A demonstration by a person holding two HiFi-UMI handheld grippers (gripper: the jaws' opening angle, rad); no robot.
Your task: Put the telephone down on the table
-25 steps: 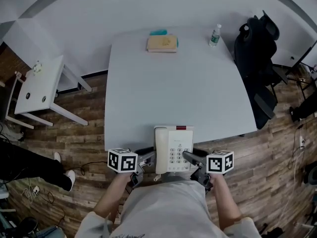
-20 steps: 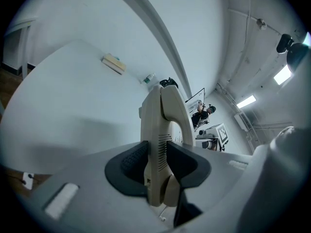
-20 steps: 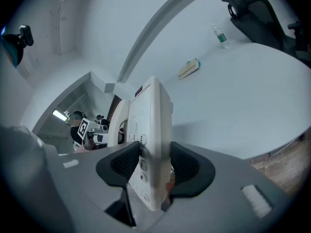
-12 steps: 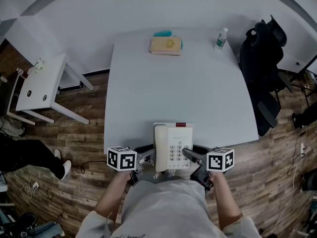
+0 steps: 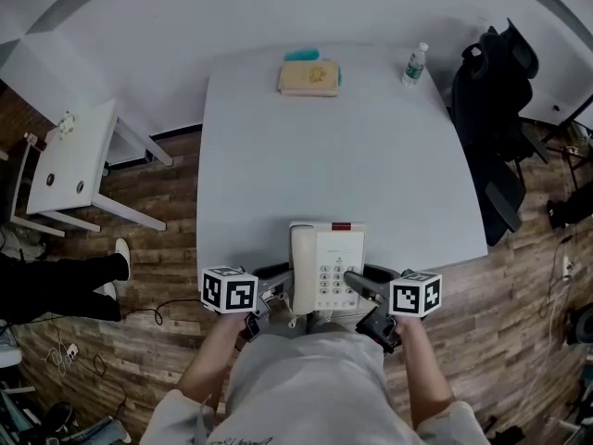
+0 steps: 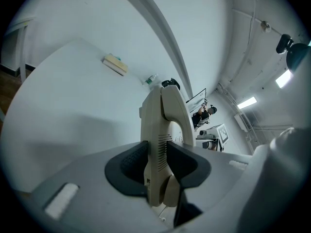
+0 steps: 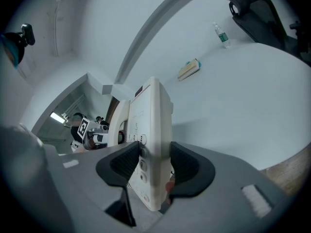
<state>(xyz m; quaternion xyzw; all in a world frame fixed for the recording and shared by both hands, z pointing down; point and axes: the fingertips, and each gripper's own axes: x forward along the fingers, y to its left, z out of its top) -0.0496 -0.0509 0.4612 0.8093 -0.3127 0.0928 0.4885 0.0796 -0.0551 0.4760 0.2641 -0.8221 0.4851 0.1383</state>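
Head view, lower centre: cream-white push-button desk telephone (image 5: 324,269) lies over the near edge of the pale rectangular surface (image 5: 324,156). Handset on its left side, keypad to the right, small red strip at its far end.

Left claw (image 5: 281,295) pinches the telephone's left flank; right claw (image 5: 359,291) pinches the right flank (a marker cube rides just outside each).

Left gripper view: dark ribbed pads clamp the handset side, the set edge-on between them, jaws narrow.

Right gripper view: pads close on the keypad edge, with number keys showing just beside the left pad. A soft shadow falls on the surface beside the set. Whether the base touches the surface, cannot tell.

Top of frame, along the far edge: tan flat book (image 5: 309,78) with a teal object (image 5: 298,56) just behind it. Clear plastic bottle (image 5: 414,65) upright, upper right.

Black office chair (image 5: 496,109) stands at the right edge of the surface. Small white side table (image 5: 69,165) stands on brown wood-plank floor (image 5: 157,239), left of frame.
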